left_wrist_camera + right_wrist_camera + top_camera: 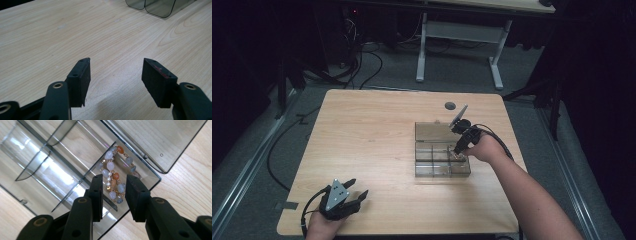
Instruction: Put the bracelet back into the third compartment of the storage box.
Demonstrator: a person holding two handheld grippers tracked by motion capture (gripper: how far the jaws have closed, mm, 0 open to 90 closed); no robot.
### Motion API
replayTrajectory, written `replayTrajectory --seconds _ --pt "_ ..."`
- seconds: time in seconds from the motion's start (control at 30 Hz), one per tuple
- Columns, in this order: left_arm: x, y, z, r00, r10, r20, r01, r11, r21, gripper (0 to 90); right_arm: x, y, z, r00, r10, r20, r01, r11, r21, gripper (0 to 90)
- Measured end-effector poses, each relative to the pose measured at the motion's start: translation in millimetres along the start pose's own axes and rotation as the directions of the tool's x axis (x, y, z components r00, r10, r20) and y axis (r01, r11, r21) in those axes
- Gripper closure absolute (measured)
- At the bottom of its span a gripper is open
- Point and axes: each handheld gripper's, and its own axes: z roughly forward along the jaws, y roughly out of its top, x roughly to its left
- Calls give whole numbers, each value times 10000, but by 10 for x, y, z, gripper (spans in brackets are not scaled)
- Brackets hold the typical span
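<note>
A clear plastic compartment box (pixel 418 150) stands right of the table's middle, its lid (pixel 432 131) folded open toward the far side. In the right gripper view a bracelet (pixel 110 166) of pale blue, white and orange beads lies in a corner compartment of the box (pixel 62 170), beside the lid (pixel 155 142). My right gripper (pixel 114 178) reaches down into that compartment (pixel 455 154), its jaws narrowly apart on either side of the bracelet's near end. My left gripper (pixel 359 186) rests at the table's near left corner, wide open over bare wood (pixel 116 62).
The other compartments look bare. The wooden table (pixel 372 140) has a round cable hole (pixel 450 105) near its far edge. Beyond it, a white-legged desk (pixel 459 35) and loose cables (pixel 362 70) sit on the grey floor.
</note>
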Motion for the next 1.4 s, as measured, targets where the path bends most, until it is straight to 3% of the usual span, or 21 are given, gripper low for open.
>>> replayTrajectory --seconds 0.03,0.27,0.3,0.4,0.77,1.07,1.17,1.4 --pt "0 0 0 10000 3 0 -3 10000 0 407 -39 -5 -10 9982 -592 24 592 9979 -250 672" --pt "-4 1 5 10000 -21 -22 21 10000 6 407 -49 -139 -114 9974 -719 110 725 9955 -618 660" --pt "-5 1 7 10000 -19 -35 19 10000 -2 407 -35 -190 -136 9989 -467 111 473 9967 -660 660" --pt "-5 2 6 10000 -8 -44 8 10000 47 407 -47 -258 -157 9983 -572 122 580 9949 -826 650" --pt "-7 3 8 10000 8 -64 -8 10000 63 406 -63 -503 -186 9998 -208 76 214 9949 -987 653" --pt "-9 4 9 10000 31 -67 -31 10000 75 406 -90 -705 -118 10000 66 26 -63 9939 -1104 650" --pt "-9 4 10 10000 31 -72 -30 10000 83 406 -110 -786 -82 9994 332 -120 -345 9909 -1299 649" --pt "-11 4 12 10000 24 -74 -23 10000 79 406 -149 -917 -18 9987 507 -105 -517 9860 -1587 644"
